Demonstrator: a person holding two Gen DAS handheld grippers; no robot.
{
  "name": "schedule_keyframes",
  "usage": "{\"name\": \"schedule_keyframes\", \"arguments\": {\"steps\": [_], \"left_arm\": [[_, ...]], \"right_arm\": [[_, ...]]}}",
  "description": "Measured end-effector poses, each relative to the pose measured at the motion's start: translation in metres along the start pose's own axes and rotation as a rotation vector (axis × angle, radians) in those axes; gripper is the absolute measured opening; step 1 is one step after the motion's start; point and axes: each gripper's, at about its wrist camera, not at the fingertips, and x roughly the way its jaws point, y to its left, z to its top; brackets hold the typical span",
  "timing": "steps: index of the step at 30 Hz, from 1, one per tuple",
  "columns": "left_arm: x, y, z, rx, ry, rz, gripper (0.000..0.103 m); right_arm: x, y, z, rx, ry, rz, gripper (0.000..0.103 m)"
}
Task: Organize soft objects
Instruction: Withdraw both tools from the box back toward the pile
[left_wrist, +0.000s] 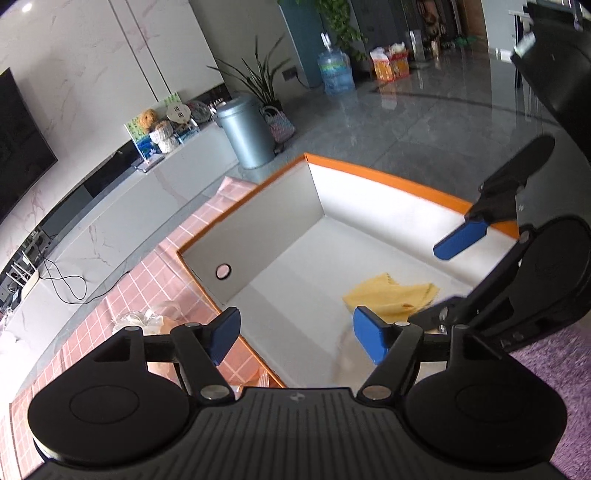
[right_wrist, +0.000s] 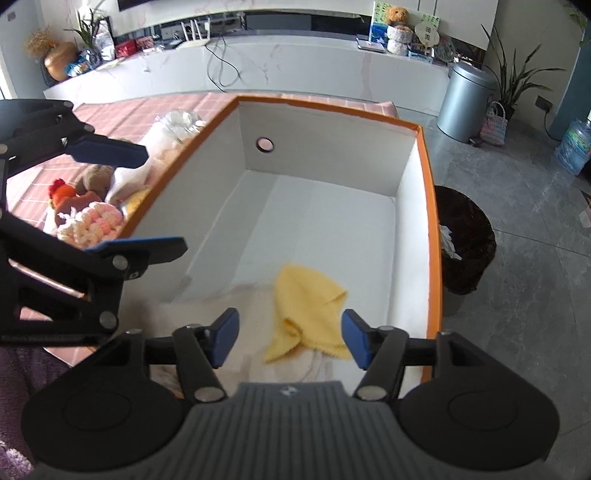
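Note:
A yellow cloth (right_wrist: 304, 310) lies crumpled on the floor of a white box with an orange rim (right_wrist: 430, 206); it also shows in the left wrist view (left_wrist: 391, 299). My right gripper (right_wrist: 288, 341) is open and empty just above the cloth, inside the box's near end. My left gripper (left_wrist: 295, 338) is open and empty over the box's near left edge. Soft toys, a pink-and-cream crochet piece (right_wrist: 94, 223), an orange-red toy (right_wrist: 61, 192) and a brown plush (right_wrist: 96, 176), lie on the pink checked tablecloth (right_wrist: 122, 110) left of the box.
A clear plastic bag (right_wrist: 173, 127) lies on the table by the toys. A dark wastebasket (right_wrist: 467, 243) stands on the floor right of the box, a grey bin (right_wrist: 465, 101) beyond it. The box (left_wrist: 258, 236) has a round hole in its far wall.

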Motion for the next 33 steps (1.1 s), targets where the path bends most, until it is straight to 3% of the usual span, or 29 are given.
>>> {"name": "schedule_keyframes", "arguments": {"steps": [5,12,21,26,33], "left_arm": [[-0.013,0.011,-0.002,-0.06,-0.059,-0.017,0.082],[-0.024,0.019,-0.004,-0.097,-0.122,-0.011,0.084],[-0.036,0.039,-0.014,-0.243,-0.208,-0.05,0.088],[-0.05,0.05,-0.027,-0.304,-0.282,-0.024,0.088],[-0.066,0.068,-0.049,-0.39,-0.306,0.015,0.088]], "right_arm": [[-0.009,0.002,-0.001,0.014,-0.038,0.043,0.073],[-0.023,0.017,-0.001,-0.05,-0.095,-0.033,0.085],[-0.036,0.028,-0.003,-0.101,-0.143,-0.103,0.088],[-0.044,0.036,-0.005,-0.095,-0.196,-0.147,0.091],[-0.056,0.052,-0.008,-0.047,-0.321,-0.198,0.096]]}}
